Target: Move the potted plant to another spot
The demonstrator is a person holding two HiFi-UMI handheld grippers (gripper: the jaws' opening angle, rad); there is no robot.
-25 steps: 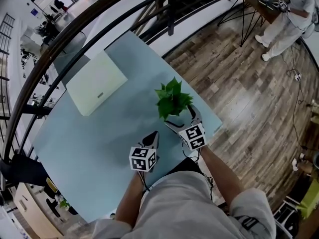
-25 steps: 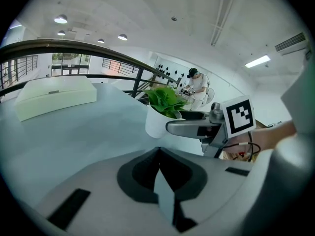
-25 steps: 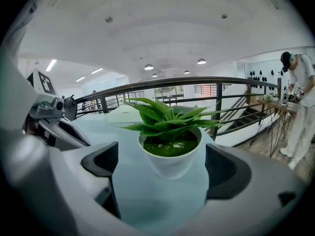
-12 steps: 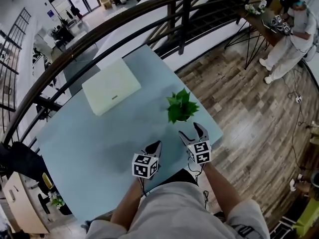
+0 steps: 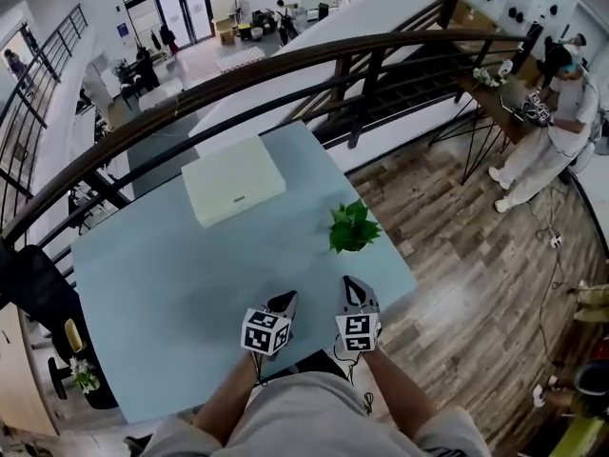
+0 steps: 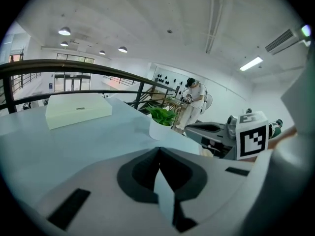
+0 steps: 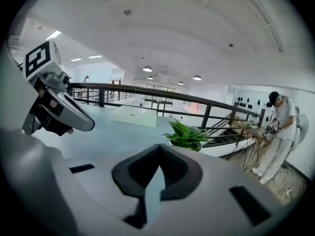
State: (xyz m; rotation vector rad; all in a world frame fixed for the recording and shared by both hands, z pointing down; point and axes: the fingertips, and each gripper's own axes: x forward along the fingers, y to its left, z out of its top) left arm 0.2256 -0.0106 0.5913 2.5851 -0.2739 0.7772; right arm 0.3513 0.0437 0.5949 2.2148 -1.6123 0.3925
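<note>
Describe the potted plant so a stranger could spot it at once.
Find the pale blue table beside the dark curved railing. Near its edge toward the wooden floor stands the plant: green leaves in a small white pot. The only other thing on the table, a flat white box, lies nearer the railing.

Here's the pale blue table [image 5: 181, 284] with two things on it: a flat white box [image 5: 233, 179] lies toward the far side, and the potted plant [image 5: 353, 228] stands upright near the right edge, well apart from the box.
</note>
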